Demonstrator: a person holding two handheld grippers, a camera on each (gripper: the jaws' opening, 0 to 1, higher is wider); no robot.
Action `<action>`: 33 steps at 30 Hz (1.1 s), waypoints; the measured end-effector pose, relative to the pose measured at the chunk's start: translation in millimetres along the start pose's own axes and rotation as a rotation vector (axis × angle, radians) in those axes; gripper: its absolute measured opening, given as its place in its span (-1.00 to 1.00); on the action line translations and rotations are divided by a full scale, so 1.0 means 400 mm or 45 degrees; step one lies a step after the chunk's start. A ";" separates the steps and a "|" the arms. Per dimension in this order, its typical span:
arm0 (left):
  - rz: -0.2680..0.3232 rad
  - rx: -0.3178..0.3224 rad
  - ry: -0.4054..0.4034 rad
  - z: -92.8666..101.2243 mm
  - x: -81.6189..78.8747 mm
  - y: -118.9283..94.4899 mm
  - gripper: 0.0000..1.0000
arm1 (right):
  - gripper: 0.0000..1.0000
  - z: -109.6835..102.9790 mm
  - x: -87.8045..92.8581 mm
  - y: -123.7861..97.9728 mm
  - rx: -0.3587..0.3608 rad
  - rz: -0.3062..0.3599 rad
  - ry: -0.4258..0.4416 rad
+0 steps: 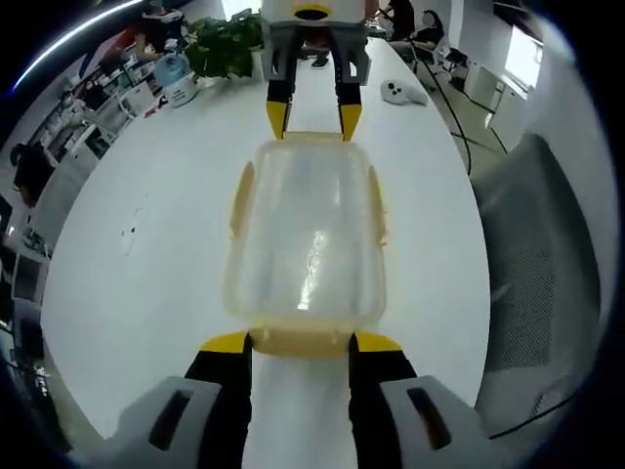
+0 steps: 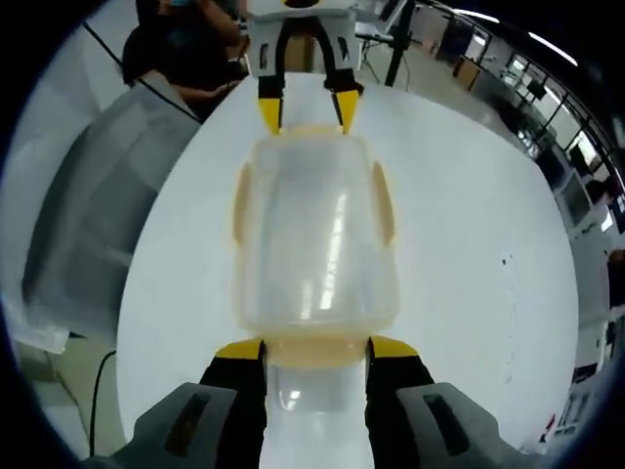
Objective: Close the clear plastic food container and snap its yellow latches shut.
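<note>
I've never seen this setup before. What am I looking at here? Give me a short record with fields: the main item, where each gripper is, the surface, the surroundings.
Main item: clear plastic container with lid on, yellow latches along its sides
Left gripper: jaws open, at one short end of the container
Right gripper: jaws open, at the opposite short end
Surface: white table
Surroundings: potted plant, grey chair, people seated in the background

No readable text in either view. The container (image 1: 306, 234) carries no legible label or brand. Background items are too blurred to read.
</note>
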State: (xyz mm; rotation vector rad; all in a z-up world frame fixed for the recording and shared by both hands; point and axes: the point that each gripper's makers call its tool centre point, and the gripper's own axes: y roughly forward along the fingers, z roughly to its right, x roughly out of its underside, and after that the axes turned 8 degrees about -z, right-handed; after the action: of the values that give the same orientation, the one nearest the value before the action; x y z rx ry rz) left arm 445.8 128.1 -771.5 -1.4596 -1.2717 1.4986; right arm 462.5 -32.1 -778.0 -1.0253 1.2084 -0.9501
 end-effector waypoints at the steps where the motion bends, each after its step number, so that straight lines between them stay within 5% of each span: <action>1: 0.002 -0.001 0.001 0.000 -0.004 0.001 -0.24 | -0.25 -0.001 0.004 -0.001 0.000 -0.001 0.000; 33: 0.041 0.010 -0.007 0.006 -0.146 0.046 -0.24 | -0.24 0.007 0.151 -0.043 -0.019 -0.031 0.014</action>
State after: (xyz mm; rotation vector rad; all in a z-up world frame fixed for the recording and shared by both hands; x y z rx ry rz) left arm 454.6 67.5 -770.7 -1.4781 -1.2495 1.5282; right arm 472.0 -94.4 -777.2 -1.0495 1.2163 -0.9680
